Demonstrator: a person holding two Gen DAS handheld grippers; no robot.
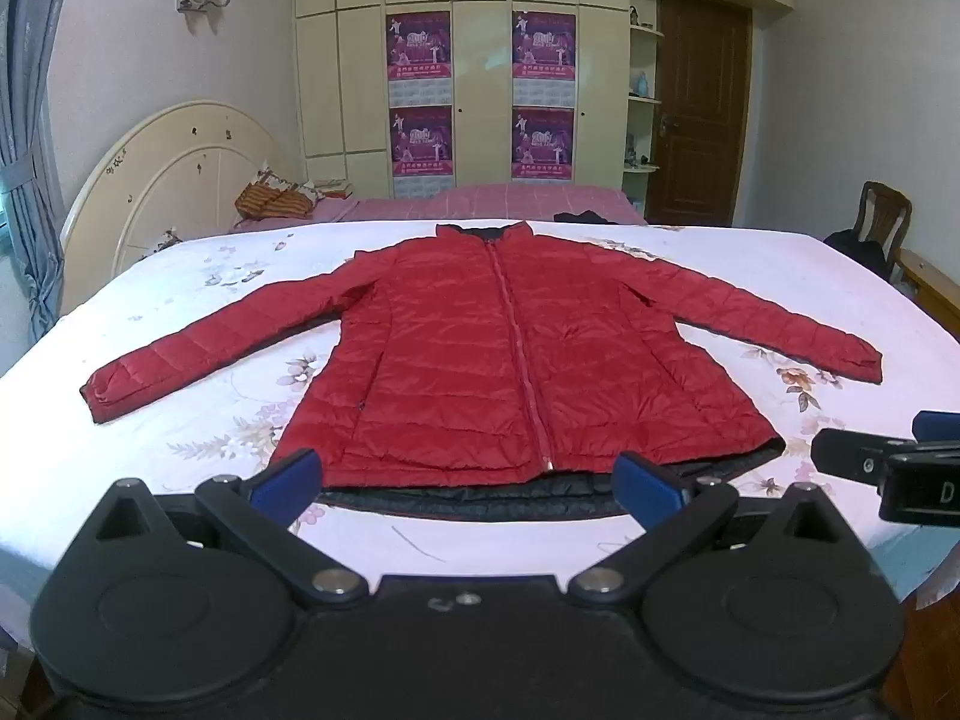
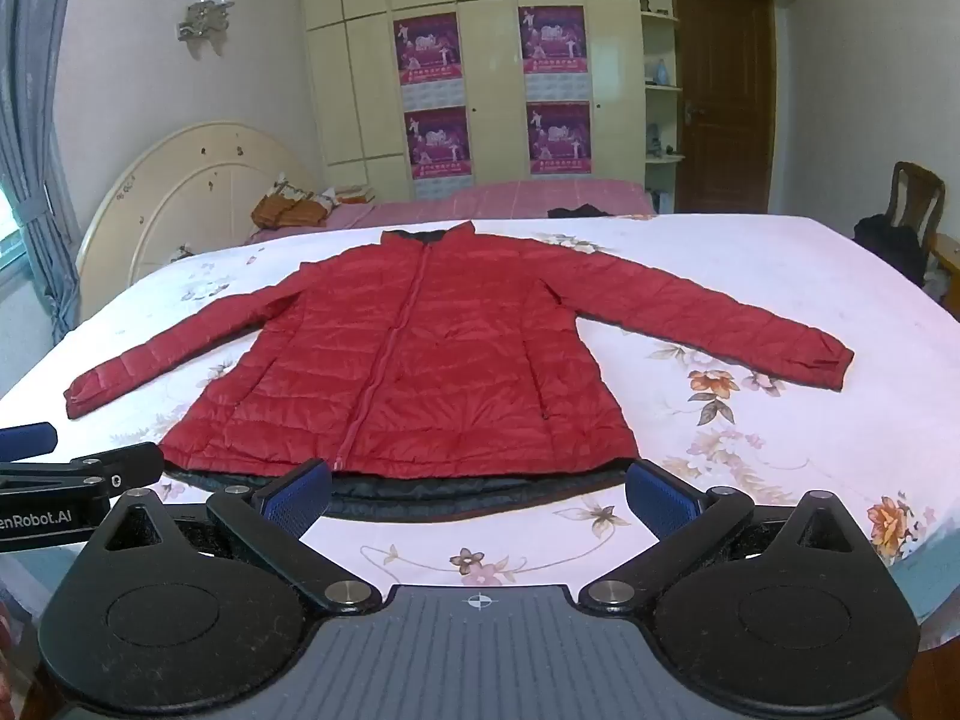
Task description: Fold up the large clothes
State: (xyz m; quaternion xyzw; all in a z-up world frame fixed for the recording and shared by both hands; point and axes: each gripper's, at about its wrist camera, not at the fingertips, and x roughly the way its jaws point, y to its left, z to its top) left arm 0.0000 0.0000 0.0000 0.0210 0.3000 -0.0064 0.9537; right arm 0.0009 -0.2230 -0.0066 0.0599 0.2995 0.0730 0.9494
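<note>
Wide bed with white floral-print sheet [image 1: 690, 276] fills both views. Red quilted puffer jacket [image 1: 480, 348] lies flat mid-sheet, zipped, sleeves spread toward left and right edges, dark-lined hem nearest front edge. Left gripper [image 1: 468, 480], black with blue pads, jaws wide apart, empty, just short of hem. Right gripper [image 2: 480, 489] likewise spread, empty. Left gripper's side reads "enRobot.AI"; purple wardrobe posters [image 2: 429, 48] illegible.

Red quilted jacket [image 1: 498, 354] w/ black lining on white floral bedsheet [image 1: 210, 420]; tongs' pads [image 1: 288, 477] blue.
</note>
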